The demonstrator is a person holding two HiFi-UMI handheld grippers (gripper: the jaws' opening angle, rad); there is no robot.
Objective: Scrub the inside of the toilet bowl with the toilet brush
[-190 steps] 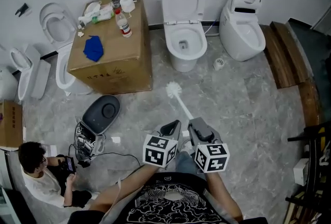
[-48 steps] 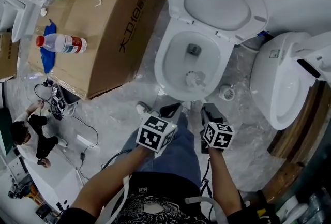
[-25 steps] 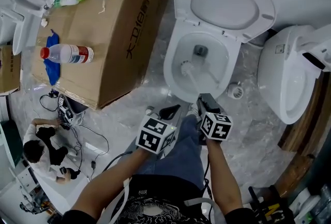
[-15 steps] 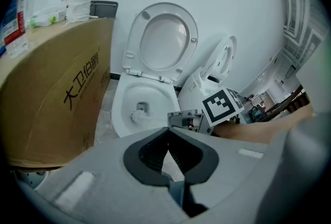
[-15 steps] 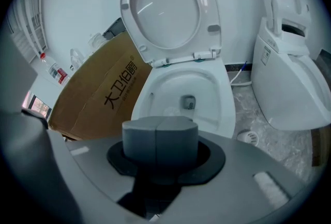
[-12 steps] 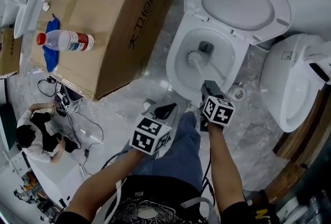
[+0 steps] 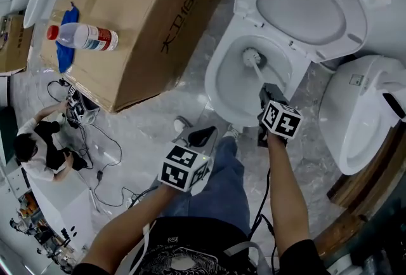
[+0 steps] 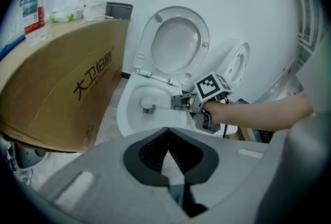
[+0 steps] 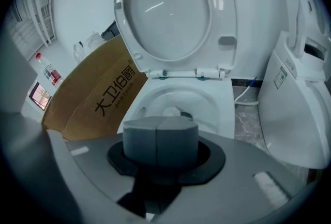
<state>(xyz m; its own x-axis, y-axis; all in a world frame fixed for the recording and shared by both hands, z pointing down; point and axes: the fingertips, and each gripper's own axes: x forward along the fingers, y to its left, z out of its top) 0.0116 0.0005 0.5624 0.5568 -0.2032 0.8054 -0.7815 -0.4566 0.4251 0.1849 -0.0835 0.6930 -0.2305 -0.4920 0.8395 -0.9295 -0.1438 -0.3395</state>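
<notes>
My right gripper [image 7: 266, 91] has its fingers clamped shut on the handle of the toilet brush [image 7: 252, 56]. The brush head sits deep in the toilet bowl [image 7: 217, 80], at the rear wall near the drain opening. My left gripper [image 7: 202, 138] hangs over the floor short of the bowl, fingers closed on nothing. Likely risk: the handle is thin and gripped far from the head, so pressing hard on the porcelain could twist or slide it in the fingers, and a quick flick could throw water over the rim.
</notes>
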